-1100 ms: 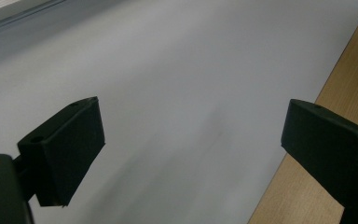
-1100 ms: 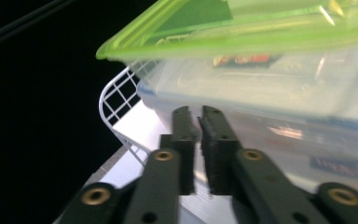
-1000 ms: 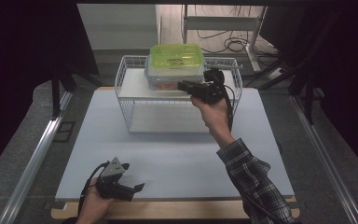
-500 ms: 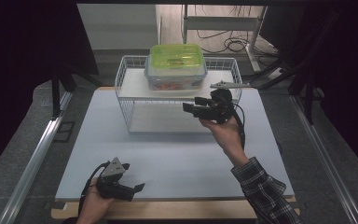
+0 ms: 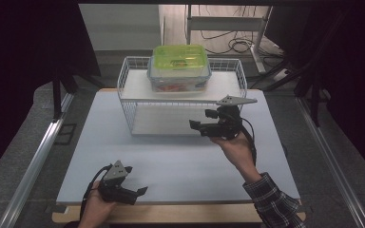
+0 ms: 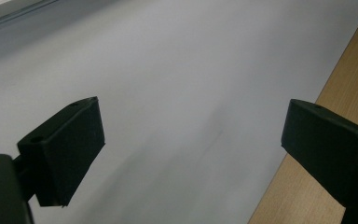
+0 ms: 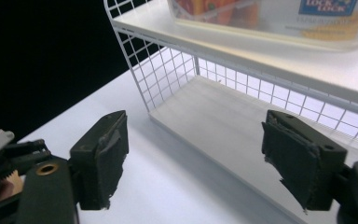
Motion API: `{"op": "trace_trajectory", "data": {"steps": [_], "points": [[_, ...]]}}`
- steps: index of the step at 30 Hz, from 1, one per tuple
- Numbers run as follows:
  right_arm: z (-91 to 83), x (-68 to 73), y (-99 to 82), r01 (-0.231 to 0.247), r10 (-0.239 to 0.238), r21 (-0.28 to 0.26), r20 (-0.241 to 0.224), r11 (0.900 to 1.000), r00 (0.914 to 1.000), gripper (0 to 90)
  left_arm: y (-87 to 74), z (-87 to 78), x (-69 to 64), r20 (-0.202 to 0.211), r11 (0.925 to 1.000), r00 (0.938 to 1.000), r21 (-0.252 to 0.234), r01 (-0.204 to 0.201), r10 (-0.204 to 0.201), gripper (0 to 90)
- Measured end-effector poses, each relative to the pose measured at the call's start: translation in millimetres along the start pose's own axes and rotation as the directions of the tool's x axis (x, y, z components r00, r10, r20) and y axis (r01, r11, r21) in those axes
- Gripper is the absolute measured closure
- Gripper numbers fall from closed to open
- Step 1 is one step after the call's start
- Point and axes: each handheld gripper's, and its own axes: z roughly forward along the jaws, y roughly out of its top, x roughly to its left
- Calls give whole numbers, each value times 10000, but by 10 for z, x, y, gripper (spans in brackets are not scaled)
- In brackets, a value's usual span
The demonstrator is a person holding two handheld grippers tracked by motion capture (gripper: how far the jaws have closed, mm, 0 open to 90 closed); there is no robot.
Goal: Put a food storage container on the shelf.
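Note:
A clear food container with a green lid (image 5: 179, 66) stands on the top shelf of a white wire rack (image 5: 132, 102). My right gripper (image 5: 196, 126) hangs in front of the rack's right half, below the top shelf and apart from the container. Its jaws have just been opening and stand open with nothing between them. In the right gripper view (image 7: 193, 158) the jaws frame the rack's lower shelf (image 7: 223, 121), with the container (image 7: 279, 23) above. My left gripper (image 5: 141, 192) rests low at the table's near edge, open and empty, its jaws (image 6: 191, 149) over the white mat.
A white mat (image 5: 171, 161) covers the table, with a wooden strip (image 6: 349, 84) along the near edge. Metal rails (image 5: 38, 161) run along the left side. Cables and a stand (image 5: 228, 23) lie on the floor behind the rack.
My right gripper has drawn back from the container on the top shelf, moving down and toward the person, and its jaws have opened. The container stays on the shelf. The left gripper has not moved.

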Motion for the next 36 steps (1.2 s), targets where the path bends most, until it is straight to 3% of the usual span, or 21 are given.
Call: {"op": "trace_trajectory", "data": {"steps": [14, 26, 33, 36], "points": [[-37, 24, -271, 724, -725, 191, 32, 9972, 9974, 95, 0, 3, -2, -21, 10000, 10000, 45, -37, 37, 59], [-27, 36, -471, 1274, -1290, 375, 433, 9911, 9907, 70, -2, 1, 4, -11, 10000, 10000, -23, 11, -11, 59], [-24, 1, -559, 1348, -1371, 513, 448, 9895, 9895, 61, -2, -1, 5, 5, 10000, 10000, -31, 10, -10, 59], [-27, -17, -603, 1249, -1275, 708, 335, 9896, 9913, 18, -3, 2, 2, 18, 10000, 10000, -20, -11, 11, 59]]}}
